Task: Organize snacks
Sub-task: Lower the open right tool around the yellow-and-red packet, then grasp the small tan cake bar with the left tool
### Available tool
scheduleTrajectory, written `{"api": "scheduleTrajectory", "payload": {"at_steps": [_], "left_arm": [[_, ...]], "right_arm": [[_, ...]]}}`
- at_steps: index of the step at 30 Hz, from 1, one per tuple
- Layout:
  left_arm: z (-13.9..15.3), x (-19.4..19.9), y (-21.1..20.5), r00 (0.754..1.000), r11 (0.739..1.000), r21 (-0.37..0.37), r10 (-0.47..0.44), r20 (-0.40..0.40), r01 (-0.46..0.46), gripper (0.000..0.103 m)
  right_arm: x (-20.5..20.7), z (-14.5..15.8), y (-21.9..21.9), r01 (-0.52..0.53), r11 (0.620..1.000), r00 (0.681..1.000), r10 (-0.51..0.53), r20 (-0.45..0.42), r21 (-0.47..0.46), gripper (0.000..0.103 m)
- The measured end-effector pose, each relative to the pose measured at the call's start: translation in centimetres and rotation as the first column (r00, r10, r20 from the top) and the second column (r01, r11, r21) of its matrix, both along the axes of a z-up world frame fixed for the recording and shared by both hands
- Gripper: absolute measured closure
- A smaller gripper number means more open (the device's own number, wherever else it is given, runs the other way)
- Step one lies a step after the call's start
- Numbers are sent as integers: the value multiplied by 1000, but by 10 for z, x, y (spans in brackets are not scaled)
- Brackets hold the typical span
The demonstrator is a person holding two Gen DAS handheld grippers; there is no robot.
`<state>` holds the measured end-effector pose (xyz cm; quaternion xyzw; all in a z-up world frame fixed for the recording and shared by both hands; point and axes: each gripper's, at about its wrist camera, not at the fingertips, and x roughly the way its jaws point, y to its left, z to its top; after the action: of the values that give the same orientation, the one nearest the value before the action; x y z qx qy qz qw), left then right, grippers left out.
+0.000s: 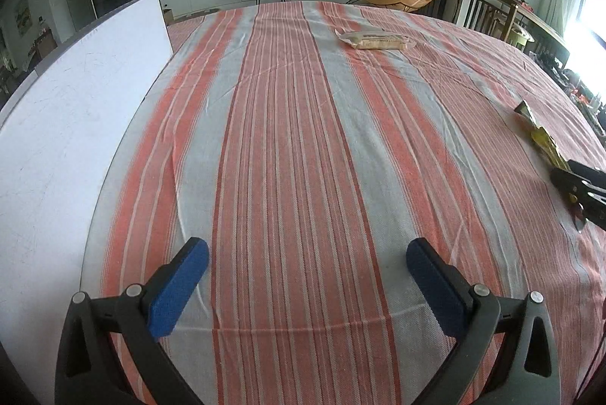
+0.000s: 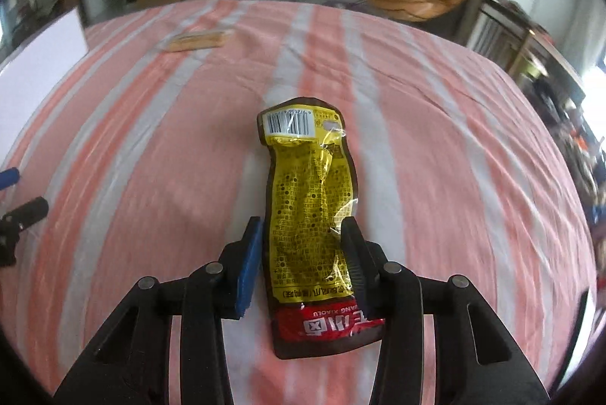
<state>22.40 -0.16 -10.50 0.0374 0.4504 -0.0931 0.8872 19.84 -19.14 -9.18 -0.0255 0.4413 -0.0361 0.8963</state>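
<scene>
Yellow snack pouch (image 2: 308,200), barcode shown only here, pinched by right fingers (image 2: 252,265); left fingers (image 1: 181,287) spread wide, empty.

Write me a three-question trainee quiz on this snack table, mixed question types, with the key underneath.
1. True or false: the right gripper has its jaws closed on the yellow and red foil snack pouch.
2. Multiple choice: where does the pale clear-wrapped biscuit pack lie? A) between the left gripper's pads B) far across the red and white striped tablecloth, touched by neither gripper C) on the white board
3. Fill in: the left gripper is ____, with only cloth between its blue pads.

Key
1. True: both pads press the pouch's sides.
2. B
3. open
</scene>
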Motion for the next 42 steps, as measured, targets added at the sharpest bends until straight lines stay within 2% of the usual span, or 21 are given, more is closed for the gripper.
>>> {"api": "scheduleTrajectory", "payload": {"at_steps": [4,5,7,10,19,22,24,26,28,29,31,32,34,35,38,41,42], "left_arm": [[0,1,0,1000,1000,0,0,0,0,0],[0,1,0,1000,1000,1,-1,0,1,0],[0,1,0,1000,1000,0,-1,-1,1,0],[0,1,0,1000,1000,0,-1,-1,1,0],[0,2,-1,1000,1000,2,-7,-5,7,0],[6,18,-4,996,998,5,-67,-52,67,1],[23,39,-9,989,990,-21,-137,-51,136,1],[43,67,-24,973,975,-7,-223,-60,223,1],[60,98,-51,937,940,28,-334,-100,339,0],[64,115,-71,910,912,70,-394,-129,405,0],[63,134,-95,884,872,153,-444,-146,464,0],[57,144,-113,867,840,215,-473,-157,497,1],[47,160,-133,846,805,260,-504,-173,533,1],[44,168,-139,842,801,262,-510,-174,539,1],[40,198,-155,854,821,236,-500,-144,520,1],[38,227,-161,888,863,211,-452,-87,460,1],[34,237,-160,897,877,187,-432,-93,442,1]], "right_arm": [[-5,-2,-2,26,1000,999,-26,42,-3,50],[-5,-2,-3,35,999,999,-35,40,-4,40],[-2,-3,-8,71,997,997,-71,33,0,30],[2,-5,-19,90,992,996,-92,18,83,25],[-3,-4,-22,85,992,996,-87,16,88,20],[-3,-6,-20,85,992,996,-87,16,89,20],[-3,-5,-20,85,992,996,-87,16,90,20],[-3,-6,-20,86,992,996,-87,16,89,20],[-3,-5,-19,85,992,996,-87,16,89,20],[-3,-5,-19,85,992,996,-87,15,89,19],[-4,-6,-19,84,992,996,-86,15,89,19],[-5,-6,-20,85,992,996,-87,16,89,19],[-4,-6,-19,85,992,996,-86,16,91,19],[-3,-7,-18,85,992,996,-86,15,90,19],[-3,-7,-18,84,992,996,-86,15,91,17],[-1,-7,-15,81,992,996,-83,14,92,17],[-1,-7,-15,81,992,996,-83,14,92,17]]}}
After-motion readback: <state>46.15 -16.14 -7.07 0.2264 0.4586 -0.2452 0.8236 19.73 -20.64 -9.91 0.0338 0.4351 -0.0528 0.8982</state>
